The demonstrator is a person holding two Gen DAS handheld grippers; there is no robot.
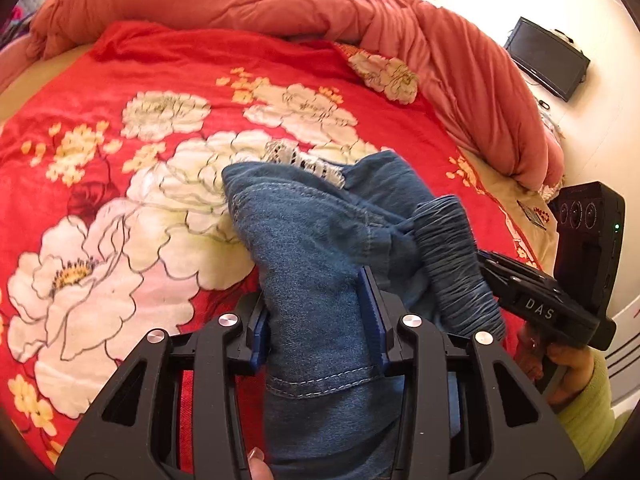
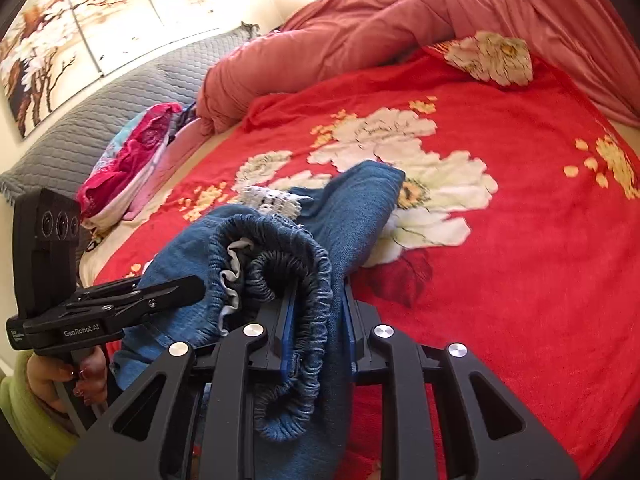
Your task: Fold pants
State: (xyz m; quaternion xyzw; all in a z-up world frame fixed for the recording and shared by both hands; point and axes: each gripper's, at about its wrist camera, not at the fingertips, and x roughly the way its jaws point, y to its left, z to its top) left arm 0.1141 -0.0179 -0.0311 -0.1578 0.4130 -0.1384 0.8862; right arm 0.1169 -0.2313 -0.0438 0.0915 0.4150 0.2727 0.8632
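a: where are the pants (image 1: 320, 240) now?

b: bunched up over the red flowered blanket (image 1: 120, 184), lifted at the near end between both claws. blue denim, soft and crumpled, with pale stitch lines along a hem. a scrap of white lace (image 1: 304, 160) lies at the far end of the heap.

a: left claw (image 1: 320, 340)?

b: closed partway on a thick fold of denim. the blue ribbed pads press the cloth from both sides, the stitched hem hangs just below them. the gap is only as wide as the fold.

a: right claw (image 2: 316, 320)?

b: narrower. it pinches the gathered elastic waistband (image 2: 296, 280), a puckered, ridged roll of denim that curls over and droops in front of the fingers. a light grey lining (image 2: 234, 264) shows inside the curl.

a: surroundings?

b: salmon quilt (image 1: 460, 60), puffy and rumpled, piled along the far edge of the bed. grey quilted headboard (image 2: 100, 120) with a stitched pattern. a heap of pink clothes (image 2: 132, 160) beside it. a lime fleece sleeve (image 1: 588, 412) at each grip handle.
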